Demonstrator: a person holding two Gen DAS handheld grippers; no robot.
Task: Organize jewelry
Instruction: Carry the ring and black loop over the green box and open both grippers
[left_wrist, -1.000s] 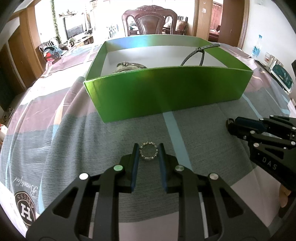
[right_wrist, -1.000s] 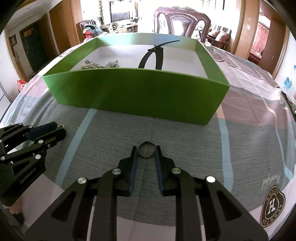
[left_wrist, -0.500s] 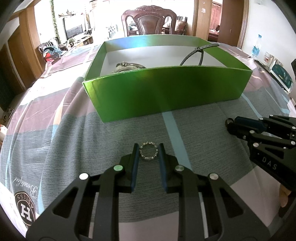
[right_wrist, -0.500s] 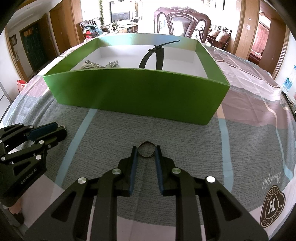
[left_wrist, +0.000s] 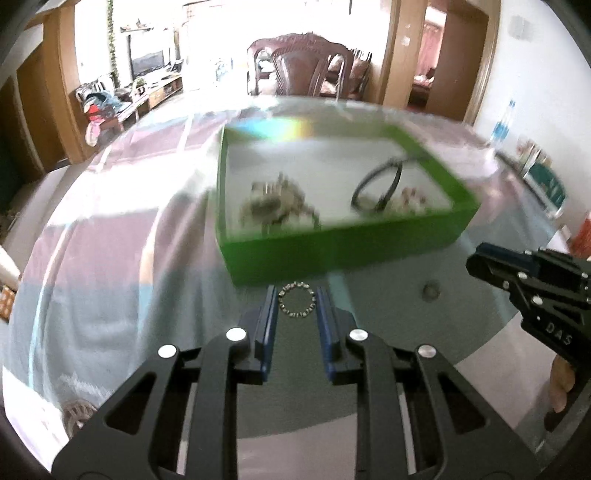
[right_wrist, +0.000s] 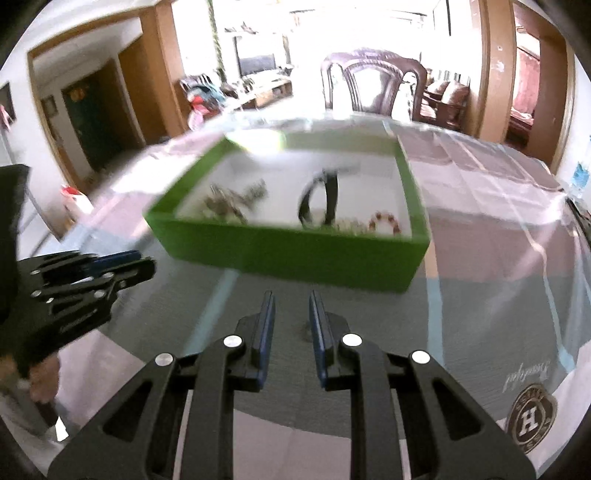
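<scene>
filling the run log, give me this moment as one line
left gripper: shut on beaded ring | right gripper: open, empty | small dark item: on tablecloth | green box: ahead

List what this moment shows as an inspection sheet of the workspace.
Surface: striped tablecloth, motion-blurred.
Job's things: beaded ring in the left gripper; green box holds metal chains, black band, red bead bracelet; small dark item on the cloth.
Clutter: nothing seen.
Grippers: left shut on ring; right gripper apart, empty.
Cables: nothing seen.
Surroundings: carved chair, doorways.
</scene>
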